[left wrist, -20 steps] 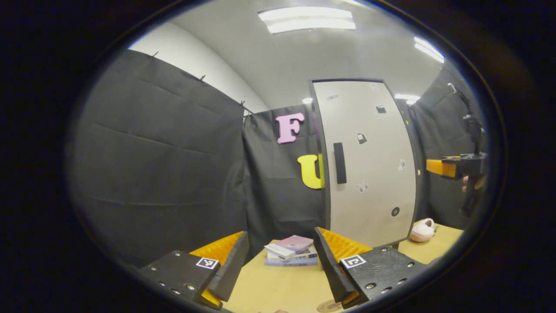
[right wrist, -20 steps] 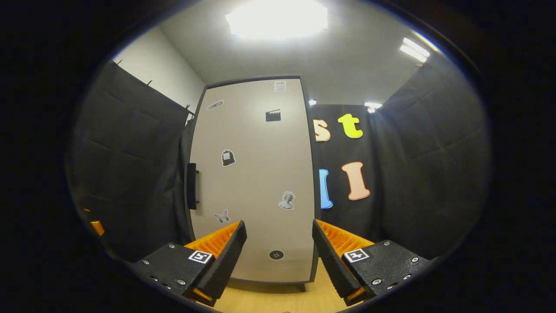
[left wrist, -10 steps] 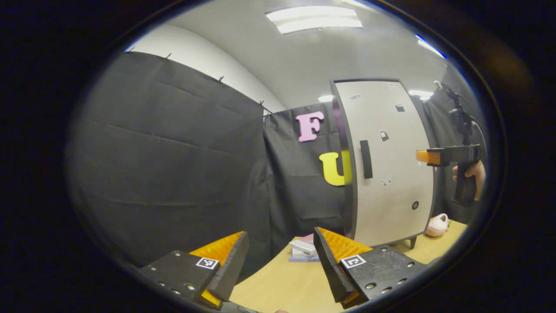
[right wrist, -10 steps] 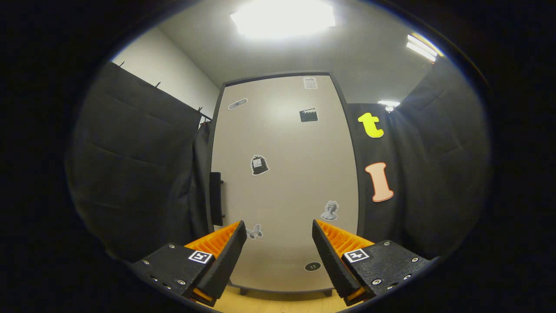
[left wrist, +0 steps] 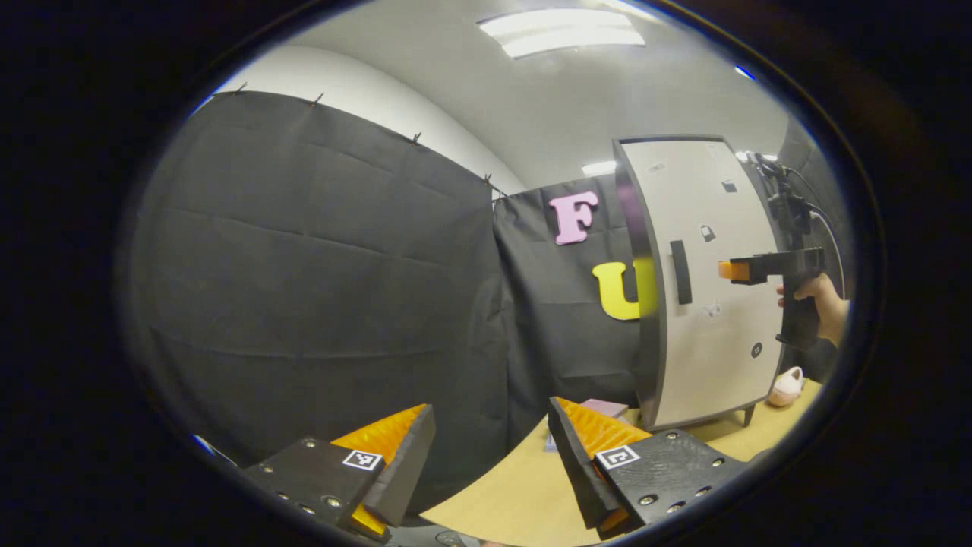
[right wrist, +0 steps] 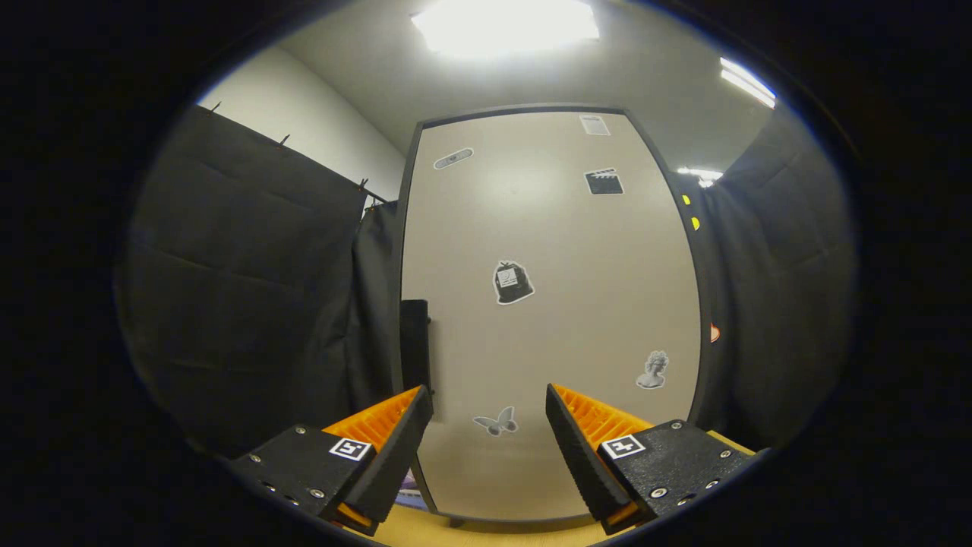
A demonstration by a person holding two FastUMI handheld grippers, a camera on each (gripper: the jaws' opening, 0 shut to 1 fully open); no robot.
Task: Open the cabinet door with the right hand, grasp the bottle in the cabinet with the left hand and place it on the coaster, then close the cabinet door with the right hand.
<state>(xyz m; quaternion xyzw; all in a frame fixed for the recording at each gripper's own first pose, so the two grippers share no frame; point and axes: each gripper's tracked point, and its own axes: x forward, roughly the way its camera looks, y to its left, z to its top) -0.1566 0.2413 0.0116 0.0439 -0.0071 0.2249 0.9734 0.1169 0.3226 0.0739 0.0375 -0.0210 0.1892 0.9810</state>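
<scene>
Cabinet door (right wrist: 550,319) is closed, beige with a dark frame, and faces the right gripper view head-on. It carries small stickers: a clapperboard (right wrist: 604,181) high on the right, a dark bag-like one (right wrist: 512,282) mid-panel, a butterfly (right wrist: 496,422) and a bust (right wrist: 652,370) lower down. Any print on them is too small to read. The black handle (right wrist: 415,343) sits on the door's left edge, upright.

Right hand-held gripper (right wrist: 486,448): fingers spread wide, nothing between them. It is level and pointed at the lower half of the door, apart from it; the handle lies just above the left finger's tip in that view. In the left gripper view the same gripper (left wrist: 727,270) shows side-on, held by a hand (left wrist: 820,302) on its grip, its tip a short way right of the handle (left wrist: 680,271), with open air between.

Left hand-held gripper (left wrist: 490,463): fingers also spread, empty, hanging over the near edge of the table (left wrist: 524,494), aimed at the black cloth left of the cabinet.

The cabinet stands on short legs toward the table's far edge. Books (left wrist: 604,408) lie by its left foot; a pink plush thing (left wrist: 787,386) sits at its right.

The bottle is out of sight behind the closed door.
</scene>
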